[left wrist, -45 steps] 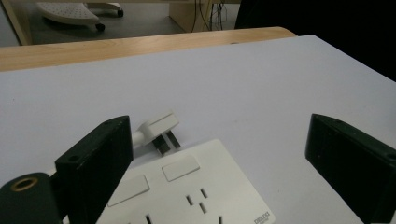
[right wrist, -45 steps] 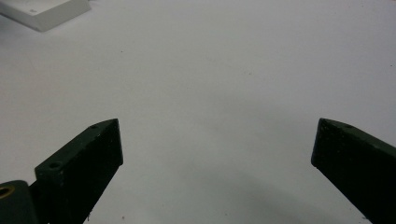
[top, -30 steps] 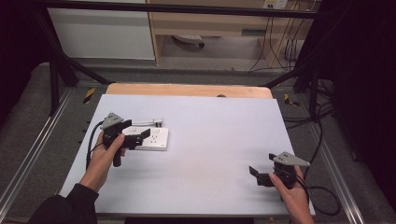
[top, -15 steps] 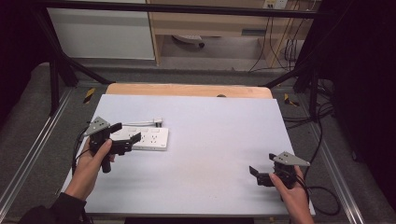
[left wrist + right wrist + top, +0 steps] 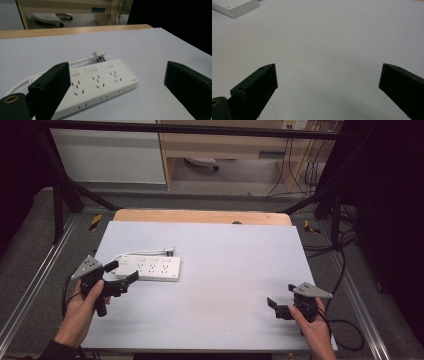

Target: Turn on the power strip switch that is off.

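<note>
A white power strip (image 5: 150,268) with three socket groups lies flat on the left part of the pale table (image 5: 225,270). Its white cable loops back to a plug (image 5: 169,250) beside it. My left gripper (image 5: 123,271) is open just left of the strip's near-left end, and its jaws hold nothing. In the left gripper view the power strip (image 5: 100,82) and plug (image 5: 100,55) lie ahead between that gripper's (image 5: 116,67) spread jaws. My right gripper (image 5: 280,296) is open over bare table at the near right, far from the strip. The right gripper view shows its (image 5: 329,66) jaws wide apart.
A wooden strip (image 5: 200,216) runs along the table's far edge. Black frame posts and metal rails flank the table. Cables trail on the floor at the right (image 5: 345,330). A corner of the power strip (image 5: 234,7) shows at the upper left of the right gripper view.
My left gripper has drawn back to the left and toward the person, off the power strip's end. The right gripper has hardly moved.
</note>
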Demonstrator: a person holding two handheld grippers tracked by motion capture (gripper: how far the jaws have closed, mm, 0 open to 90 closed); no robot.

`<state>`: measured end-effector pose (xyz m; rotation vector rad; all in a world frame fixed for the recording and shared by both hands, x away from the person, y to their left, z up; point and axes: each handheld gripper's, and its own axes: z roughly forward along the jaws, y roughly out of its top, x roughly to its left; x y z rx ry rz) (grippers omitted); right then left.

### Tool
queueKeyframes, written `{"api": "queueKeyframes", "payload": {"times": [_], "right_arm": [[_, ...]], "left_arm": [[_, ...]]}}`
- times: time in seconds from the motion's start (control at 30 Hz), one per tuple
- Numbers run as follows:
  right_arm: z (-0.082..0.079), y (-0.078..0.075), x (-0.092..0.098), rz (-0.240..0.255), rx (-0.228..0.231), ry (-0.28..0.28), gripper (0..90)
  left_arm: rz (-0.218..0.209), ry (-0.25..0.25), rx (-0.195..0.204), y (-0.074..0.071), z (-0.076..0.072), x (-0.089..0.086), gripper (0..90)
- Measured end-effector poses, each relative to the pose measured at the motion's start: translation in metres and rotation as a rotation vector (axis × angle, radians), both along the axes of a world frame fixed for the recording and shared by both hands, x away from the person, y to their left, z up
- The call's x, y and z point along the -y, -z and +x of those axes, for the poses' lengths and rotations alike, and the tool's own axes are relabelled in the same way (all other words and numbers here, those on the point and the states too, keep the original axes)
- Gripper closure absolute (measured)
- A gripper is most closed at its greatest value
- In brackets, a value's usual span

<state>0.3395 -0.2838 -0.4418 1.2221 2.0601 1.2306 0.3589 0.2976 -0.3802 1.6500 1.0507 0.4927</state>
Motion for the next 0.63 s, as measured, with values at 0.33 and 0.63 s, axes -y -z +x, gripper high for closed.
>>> {"api": "queueKeyframes", "payload": {"times": [0.33, 0.63], "right_arm": [[0.002, 0.002, -0.001, -0.003, -0.010, 0.005, 2.3], [0.016, 0.015, -0.001, -0.051, -0.100, 0.096, 2.8]], "left_arm": [[0.050, 0.050, -0.057, 0.039, -0.028, 0.002, 7.9], [0.165, 0.147, -0.138, 0.062, -0.043, 0.014, 8.4]]}}
